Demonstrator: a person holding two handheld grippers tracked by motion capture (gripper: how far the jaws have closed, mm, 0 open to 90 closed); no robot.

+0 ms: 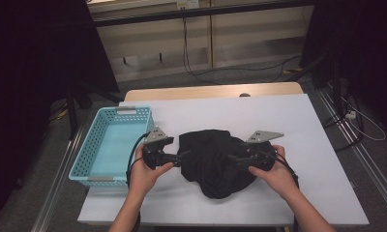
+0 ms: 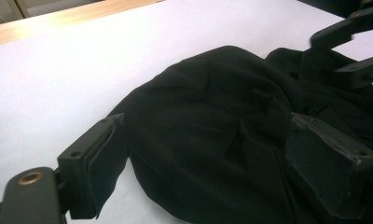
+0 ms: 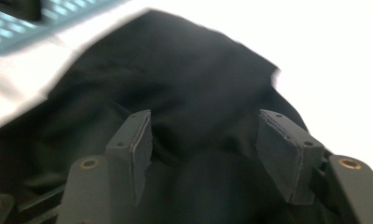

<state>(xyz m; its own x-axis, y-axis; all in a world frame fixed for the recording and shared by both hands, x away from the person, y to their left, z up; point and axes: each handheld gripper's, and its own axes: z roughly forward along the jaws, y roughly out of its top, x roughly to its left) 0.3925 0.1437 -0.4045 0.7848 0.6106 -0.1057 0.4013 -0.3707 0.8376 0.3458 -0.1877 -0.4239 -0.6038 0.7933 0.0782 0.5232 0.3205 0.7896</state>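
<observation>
A crumpled black garment lies in a heap on the white table, near the front middle. My left gripper reaches in at the cloth's left edge, and in the left gripper view its jaws stand wide apart over the black garment. My right gripper comes in from the right side of the heap. In the right gripper view its jaws are also spread, with the black garment bunched between and beyond them. Neither pair of pads is closed on the cloth.
A light blue plastic basket sits at the table's left edge, beside my left hand, and it holds nothing. A wooden strip runs along the table's far edge. Bare white surface lies to the right and behind the cloth.
</observation>
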